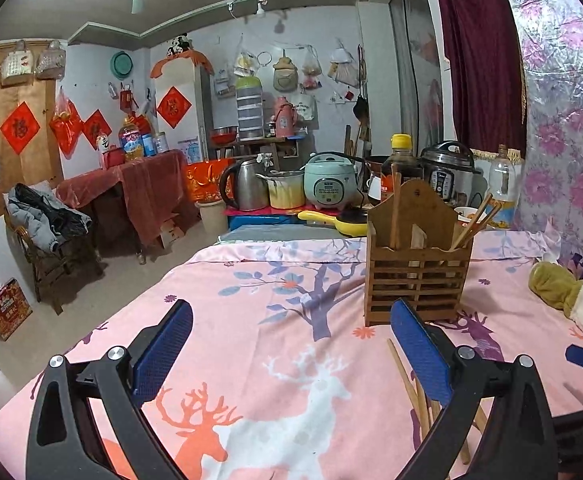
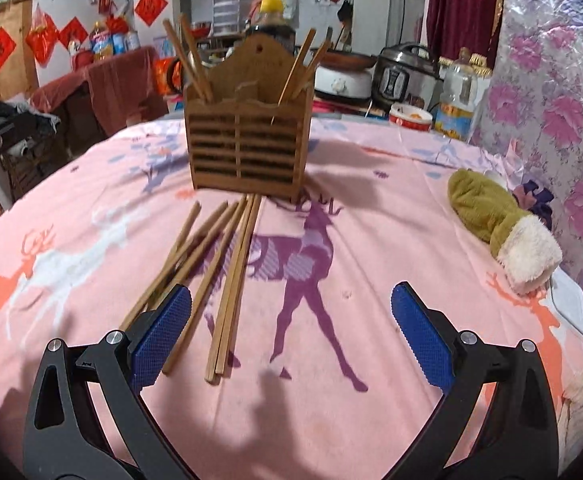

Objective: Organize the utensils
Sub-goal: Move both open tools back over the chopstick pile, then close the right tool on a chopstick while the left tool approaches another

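Observation:
A wooden slatted utensil holder (image 2: 247, 136) stands upright on the pink deer-print cloth (image 2: 371, 208), with chopsticks standing in its left and right compartments. Several loose wooden chopsticks (image 2: 227, 276) lie on the cloth in front of it. My right gripper (image 2: 291, 332) is open and empty, just right of the chopsticks' near ends; its left blue pad (image 2: 159, 340) overlaps some of them. In the left wrist view the holder (image 1: 415, 256) stands ahead to the right. My left gripper (image 1: 291, 352) is open and empty over the cloth; its right finger partly hides the loose chopsticks (image 1: 407, 384).
A green plush mitten with a white cuff (image 2: 503, 228) lies on the cloth at the right, against the flowered wall. Behind the table stand rice cookers (image 1: 329, 180), a kettle (image 1: 243, 184), a sauce bottle (image 1: 401, 160) and an oil bottle (image 2: 457, 96). The table's left edge drops to the floor.

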`<state>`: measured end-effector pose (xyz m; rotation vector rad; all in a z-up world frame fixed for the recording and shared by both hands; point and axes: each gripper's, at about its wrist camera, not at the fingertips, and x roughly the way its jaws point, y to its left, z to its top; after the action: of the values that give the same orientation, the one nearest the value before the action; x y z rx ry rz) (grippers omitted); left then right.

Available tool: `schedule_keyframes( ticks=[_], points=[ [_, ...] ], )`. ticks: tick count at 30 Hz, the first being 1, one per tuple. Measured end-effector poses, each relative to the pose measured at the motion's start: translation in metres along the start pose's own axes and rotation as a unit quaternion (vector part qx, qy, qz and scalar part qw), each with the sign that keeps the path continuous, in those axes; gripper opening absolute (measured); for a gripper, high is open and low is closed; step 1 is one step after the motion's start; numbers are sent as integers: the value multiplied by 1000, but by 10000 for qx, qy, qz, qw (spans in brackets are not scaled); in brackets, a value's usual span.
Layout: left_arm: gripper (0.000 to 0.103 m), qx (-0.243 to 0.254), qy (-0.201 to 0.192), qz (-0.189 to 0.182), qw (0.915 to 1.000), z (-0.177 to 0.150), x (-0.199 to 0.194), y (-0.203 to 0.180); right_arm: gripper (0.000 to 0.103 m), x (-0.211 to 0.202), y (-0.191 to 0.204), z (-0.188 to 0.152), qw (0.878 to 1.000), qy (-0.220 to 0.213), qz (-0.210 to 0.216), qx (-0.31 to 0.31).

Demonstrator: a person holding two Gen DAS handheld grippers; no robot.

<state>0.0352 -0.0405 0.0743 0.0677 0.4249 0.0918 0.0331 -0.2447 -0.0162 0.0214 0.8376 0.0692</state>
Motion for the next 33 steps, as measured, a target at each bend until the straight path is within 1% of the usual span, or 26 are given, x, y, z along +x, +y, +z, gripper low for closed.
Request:
schedule_keyframes(
  ticks=[5, 9, 11, 13, 15, 18, 20, 21, 22, 23, 24, 25, 26, 28, 30, 32, 33],
  points=[
    [97, 133, 163, 43, 9998, -2, 8, -4, 97, 6, 1, -8, 9995, 288, 16, -112],
    [97, 302, 573, 101, 9978, -8, 28, -9, 97, 15, -3, -10, 9986, 528, -29, -96],
    [97, 349, 839, 9, 9959, -12, 39, -11, 97, 26, -7, -11, 9970, 764, -60, -41],
    [97, 378, 1003, -98, 9942, -16, 46, -12, 96, 38, -16, -12, 9943, 1055, 22, 156],
    [97, 454, 1195, -235, 9915, -20, 53, -15, 95, 41, -24, -11, 9930, 1121, 125, 350],
    [97, 548, 1416, -418, 9875, -27, 61, -22, 90, 35, -31, -7, 9916, 1033, 514, 587],
    [97, 597, 1569, -470, 9847, -31, 67, -25, 83, 33, -31, -6, 9874, 1067, 941, 686],
    [97, 613, 1622, -440, 9839, -33, 70, -26, 78, 33, -30, -7, 9866, 1095, 1006, 669],
    [97, 623, 1656, -403, 9834, -33, 71, -26, 72, 36, -25, -9, 9859, 1175, 1037, 580],
    [97, 629, 1694, -359, 9829, -34, 73, -25, 69, 38, -22, -10, 9856, 1232, 1040, 517],
    [97, 612, 1750, -310, 9822, -35, 76, -24, 63, 42, -17, -12, 9846, 1325, 1059, 426],
    [97, 585, 1797, -290, 9816, -35, 78, -22, 59, 44, -13, -13, 9841, 1388, 1050, 342],
    [97, 534, 1866, -297, 9805, -36, 81, -20, 58, 44, -11, -14, 9849, 1382, 1004, 285],
    [97, 453, 1952, -340, 9791, -36, 84, -17, 48, 43, -11, -13, 9875, 1312, 848, 224],
    [97, 418, 1997, -396, 9782, -36, 85, -17, 42, 46, -20, -13, 9873, 1362, 724, 383],
    [97, 450, 2011, -430, 9776, -37, 85, -19, 42, 46, -27, -11, 9862, 1348, 813, 523],
    [97, 487, 2010, -439, 9774, -37, 84, -21, 44, 44, -27, -10, 9858, 1322, 875, 548]
  ],
)
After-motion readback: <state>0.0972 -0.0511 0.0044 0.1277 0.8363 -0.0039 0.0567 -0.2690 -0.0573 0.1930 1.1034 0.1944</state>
